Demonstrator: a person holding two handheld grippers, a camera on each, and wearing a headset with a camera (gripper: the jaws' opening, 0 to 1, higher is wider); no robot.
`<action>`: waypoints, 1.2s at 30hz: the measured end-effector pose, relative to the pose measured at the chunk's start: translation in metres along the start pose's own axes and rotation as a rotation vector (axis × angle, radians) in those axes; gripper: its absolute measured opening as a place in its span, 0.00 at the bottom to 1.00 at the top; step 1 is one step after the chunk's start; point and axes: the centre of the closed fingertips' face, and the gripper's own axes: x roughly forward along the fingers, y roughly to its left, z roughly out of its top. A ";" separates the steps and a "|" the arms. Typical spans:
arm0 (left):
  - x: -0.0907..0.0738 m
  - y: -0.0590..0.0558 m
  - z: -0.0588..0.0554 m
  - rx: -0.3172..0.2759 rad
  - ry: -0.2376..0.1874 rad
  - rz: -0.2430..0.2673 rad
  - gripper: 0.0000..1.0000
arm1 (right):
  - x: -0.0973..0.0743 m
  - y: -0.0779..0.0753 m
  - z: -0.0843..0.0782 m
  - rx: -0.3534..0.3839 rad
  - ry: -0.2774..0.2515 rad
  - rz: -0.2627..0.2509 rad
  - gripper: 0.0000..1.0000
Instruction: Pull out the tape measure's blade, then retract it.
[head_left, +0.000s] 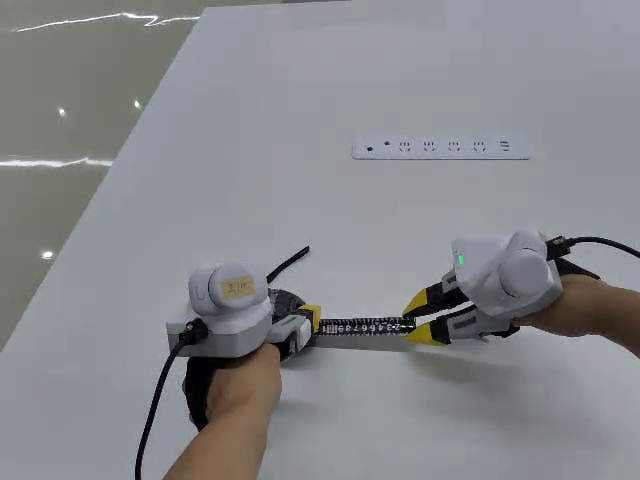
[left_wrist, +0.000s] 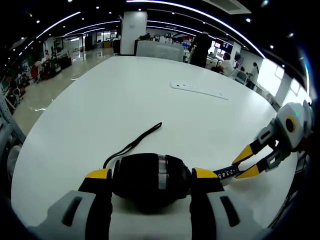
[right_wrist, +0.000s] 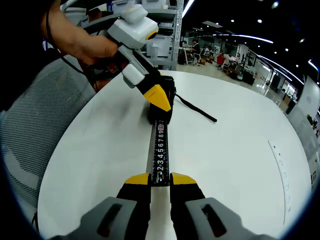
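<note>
Saw a white counter (head_left: 300, 120) with a strip (head_left: 440, 148) of sockets toward its far edge. Found the left gripper (left_wrist: 151, 175) by the near edge, fingers (left_wrist: 99, 175) clamped on either side of the black tape (left_wrist: 140, 182). Noted the right gripper (right_wrist: 160, 179) further along that edge, fingers (right_wrist: 137, 180) pinching the end of the blade (right_wrist: 160, 150). Read the blade as out a short way, straight between both grippers. Spotted a black strap (head_left: 288, 263) lying from the tape toward the far edge.
</note>
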 end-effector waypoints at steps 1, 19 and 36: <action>0.000 0.000 0.000 0.000 0.001 0.000 0.59 | 0.000 0.000 0.000 -0.001 0.000 0.000 0.13; 0.001 0.002 0.001 -0.007 -0.002 -0.001 0.59 | 0.005 -0.002 0.004 -0.006 -0.003 0.005 0.13; 0.001 0.002 0.000 -0.010 -0.004 -0.002 0.59 | 0.009 -0.001 0.010 -0.010 -0.008 0.006 0.13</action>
